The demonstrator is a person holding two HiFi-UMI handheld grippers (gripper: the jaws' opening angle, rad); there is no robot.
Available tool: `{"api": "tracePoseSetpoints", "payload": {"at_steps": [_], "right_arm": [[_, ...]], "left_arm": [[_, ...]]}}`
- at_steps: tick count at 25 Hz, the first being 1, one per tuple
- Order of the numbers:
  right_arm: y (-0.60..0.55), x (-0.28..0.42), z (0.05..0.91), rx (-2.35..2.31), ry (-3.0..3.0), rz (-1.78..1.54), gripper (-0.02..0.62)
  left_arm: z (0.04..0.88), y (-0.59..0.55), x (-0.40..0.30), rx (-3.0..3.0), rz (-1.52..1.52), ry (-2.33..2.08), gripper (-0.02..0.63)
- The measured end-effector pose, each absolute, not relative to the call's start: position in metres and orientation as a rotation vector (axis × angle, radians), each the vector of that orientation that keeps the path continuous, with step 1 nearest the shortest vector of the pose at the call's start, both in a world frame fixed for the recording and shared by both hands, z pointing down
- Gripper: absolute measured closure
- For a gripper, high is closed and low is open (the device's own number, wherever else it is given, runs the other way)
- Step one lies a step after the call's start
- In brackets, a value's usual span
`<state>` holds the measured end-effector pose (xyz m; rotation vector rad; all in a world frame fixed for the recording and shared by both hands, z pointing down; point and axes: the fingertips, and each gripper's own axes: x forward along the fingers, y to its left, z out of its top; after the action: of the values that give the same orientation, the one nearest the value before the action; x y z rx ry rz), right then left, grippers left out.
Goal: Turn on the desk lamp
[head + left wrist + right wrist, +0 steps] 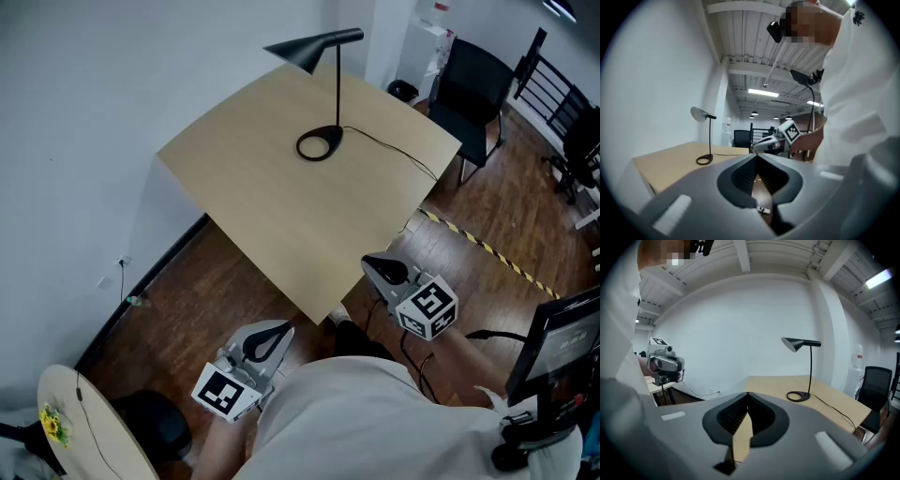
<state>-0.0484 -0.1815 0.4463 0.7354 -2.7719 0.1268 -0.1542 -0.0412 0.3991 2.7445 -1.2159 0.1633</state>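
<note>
A black desk lamp stands on the far part of a light wooden table [281, 206], with its ring base [319, 143] on the top and its cone shade [314, 47] pointing left. The bulb looks unlit. Both grippers hang off the table's near corner, well short of the lamp. My left gripper [284, 327] is shut and empty, low at the left. My right gripper [367, 262] is shut and empty beside the table's near right edge. The left gripper view shows the lamp [704, 140] far ahead on the left, past the jaw tips [757, 154]. The right gripper view has the lamp [805, 366] ahead on the right.
The lamp's black cord [398, 153] runs right across the table and off its edge. A black chair [473, 84] stands behind the table's right corner. Yellow-black tape [487, 248] crosses the wood floor. A round table [94, 422] sits lower left, a monitor [562, 342] at right.
</note>
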Motion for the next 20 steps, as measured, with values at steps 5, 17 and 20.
{"api": "tracePoseSetpoints", "payload": {"at_steps": [5, 17, 20], "right_arm": [[-0.263, -0.052, 0.456, 0.686, -2.742, 0.145, 0.592], [-0.488, -0.085, 0.529, 0.581, -2.658, 0.117, 0.592], [-0.53, -0.094, 0.554, 0.579, -2.63, 0.114, 0.592]], "left_arm": [[0.392, -0.085, -0.152, 2.668, 0.188, -1.288, 0.589], [0.394, -0.201, -0.14, 2.479, 0.239, -1.414, 0.589], [0.4, -0.22, -0.14, 2.437, 0.251, -1.441, 0.589]]}}
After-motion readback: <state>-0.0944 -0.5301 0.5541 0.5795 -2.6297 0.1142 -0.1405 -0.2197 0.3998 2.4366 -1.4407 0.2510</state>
